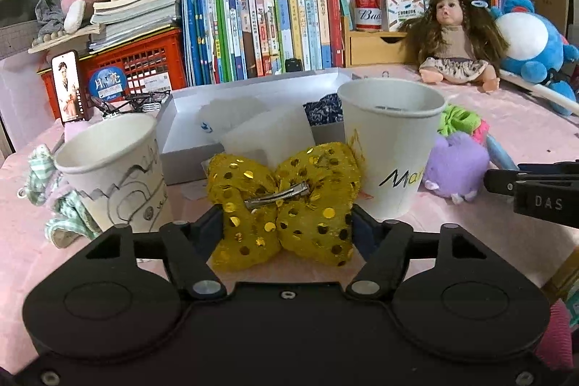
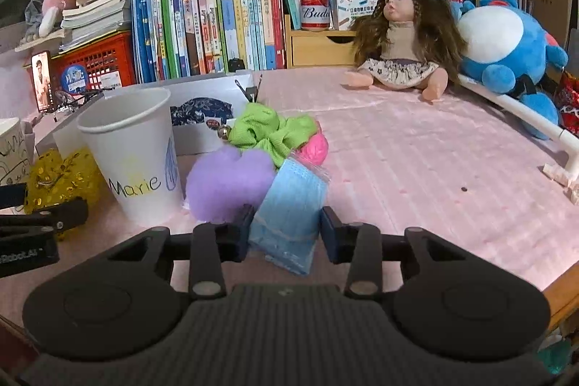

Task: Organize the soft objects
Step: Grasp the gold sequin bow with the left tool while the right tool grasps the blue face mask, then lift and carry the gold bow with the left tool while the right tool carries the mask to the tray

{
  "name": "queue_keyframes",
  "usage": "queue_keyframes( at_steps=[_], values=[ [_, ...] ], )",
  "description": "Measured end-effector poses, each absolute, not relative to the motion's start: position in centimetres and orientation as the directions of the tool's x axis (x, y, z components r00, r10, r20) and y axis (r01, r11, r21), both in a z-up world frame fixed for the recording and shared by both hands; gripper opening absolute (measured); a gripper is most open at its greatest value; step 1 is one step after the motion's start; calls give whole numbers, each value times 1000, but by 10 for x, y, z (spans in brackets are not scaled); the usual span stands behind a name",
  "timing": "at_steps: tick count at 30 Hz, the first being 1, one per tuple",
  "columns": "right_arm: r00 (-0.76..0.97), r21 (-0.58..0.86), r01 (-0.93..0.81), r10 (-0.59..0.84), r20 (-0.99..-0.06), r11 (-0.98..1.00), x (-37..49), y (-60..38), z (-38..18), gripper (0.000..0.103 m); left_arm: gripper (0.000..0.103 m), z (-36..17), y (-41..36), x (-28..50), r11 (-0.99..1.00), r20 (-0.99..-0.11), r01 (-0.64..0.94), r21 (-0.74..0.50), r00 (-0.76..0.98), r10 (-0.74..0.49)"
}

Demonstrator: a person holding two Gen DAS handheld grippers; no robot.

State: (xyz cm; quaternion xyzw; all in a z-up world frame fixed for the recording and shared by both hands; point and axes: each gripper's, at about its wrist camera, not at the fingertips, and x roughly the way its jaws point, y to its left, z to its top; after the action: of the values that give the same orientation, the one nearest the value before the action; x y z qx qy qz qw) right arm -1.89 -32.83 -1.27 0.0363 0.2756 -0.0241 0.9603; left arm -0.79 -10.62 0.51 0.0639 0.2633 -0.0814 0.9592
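Yellow bow: I see the sequinned yellow bow (image 1: 286, 205) lying on the pink table (image 1: 488, 234), just in front of the Marie cup (image 1: 391, 147), its metal clip facing up.
Left tool: my left tool (image 1: 287, 223) is clamped on the yellow bow, pads pressing into both sides.
Blue mask: the folded blue mask (image 2: 289, 208) lies to the right of the Marie cup, leaning on the purple plush (image 2: 228, 183).
Right tool: my right tool (image 2: 286, 234) grips the blue mask at both edges.
Others: green scrunchie (image 2: 267, 132) behind the purple plush; white box (image 1: 249, 104) behind the Marie cup; doodled cup (image 1: 115, 169) to its left.
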Motion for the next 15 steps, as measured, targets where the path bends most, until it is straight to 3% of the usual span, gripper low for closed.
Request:
queue_keyframes(
  at_steps=[3,5,15],
  values=[
    [853,56,68,-29,-521,996,-20,-329,-9,44,57,13,-103,-15,976,-499,205,73,855,-142],
    [858,56,67,-29,-513,996,-20,-329,-6,44,32,19,-102,-19,971,-488,230,63,856,-171],
    [877,53,58,-26,-480,997,-20,-328,4,44,29,22,-105,-22,970,-483,229,83,861,-162]
  ],
)
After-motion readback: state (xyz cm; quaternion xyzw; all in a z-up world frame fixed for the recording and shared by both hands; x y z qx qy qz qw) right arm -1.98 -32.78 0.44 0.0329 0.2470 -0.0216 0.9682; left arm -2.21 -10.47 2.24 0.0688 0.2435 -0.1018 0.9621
